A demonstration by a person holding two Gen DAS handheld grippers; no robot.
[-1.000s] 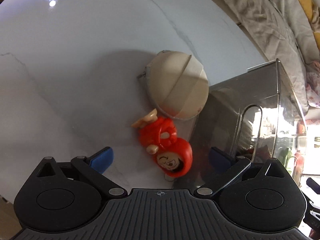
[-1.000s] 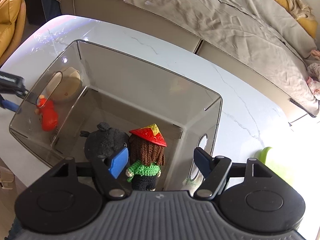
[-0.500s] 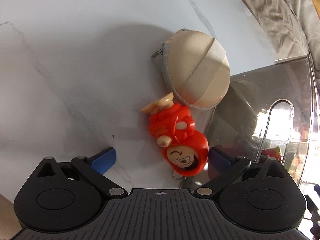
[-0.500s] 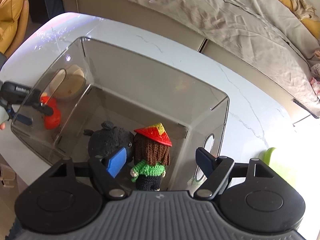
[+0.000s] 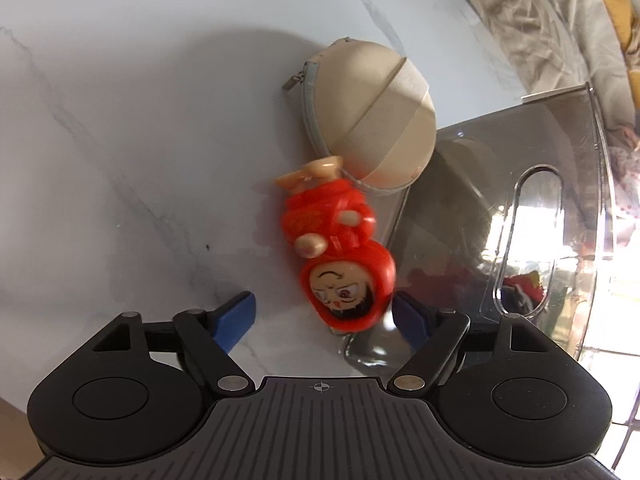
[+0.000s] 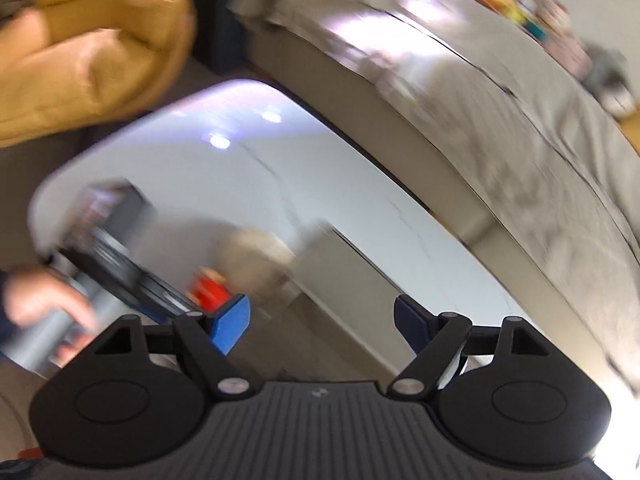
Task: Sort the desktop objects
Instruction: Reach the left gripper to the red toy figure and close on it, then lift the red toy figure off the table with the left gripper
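Nearer now, red figurine (image 5: 340, 256) between closing left jaws, beside pouch (image 5: 372, 120) and bin (image 5: 560, 208).

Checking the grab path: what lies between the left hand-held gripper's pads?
In the left wrist view, the red figurine's head sits between the closing left hand-held gripper pads, nearer the right one.

A: Right wrist view, heavily blurred. Right gripper (image 6: 322, 322) jaws opening, nothing between them.
B: Behind it?
A: White marble table (image 6: 360, 208), red figurine (image 6: 206, 290) touching a beige round pouch (image 6: 256, 256), clear bin wall (image 6: 344, 280) beside. A hand (image 6: 40, 300) on the left gripper (image 6: 120, 268).
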